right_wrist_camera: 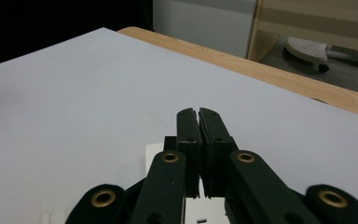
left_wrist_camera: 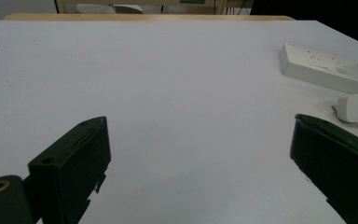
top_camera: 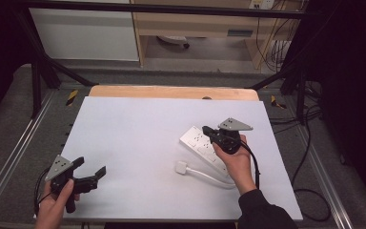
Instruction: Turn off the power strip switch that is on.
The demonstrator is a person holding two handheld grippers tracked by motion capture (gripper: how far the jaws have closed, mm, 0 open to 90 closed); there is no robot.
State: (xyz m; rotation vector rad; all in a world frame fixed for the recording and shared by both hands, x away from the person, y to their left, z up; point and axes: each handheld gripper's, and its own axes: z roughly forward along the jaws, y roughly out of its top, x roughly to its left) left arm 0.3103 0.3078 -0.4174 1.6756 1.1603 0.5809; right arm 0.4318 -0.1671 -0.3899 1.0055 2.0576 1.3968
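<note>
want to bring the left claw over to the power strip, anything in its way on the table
Nothing visible does. Bare white table lies between the open left claw and the power strip; the white plug sits beside the strip, near its front side.

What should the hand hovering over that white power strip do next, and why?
Probably lower a little and press the strip down. The right gripper sits over the power strip with its fingers shut and nothing between them, so it cannot grasp. The plug lies loose beside the strip, and the left gripper waits open.
</note>
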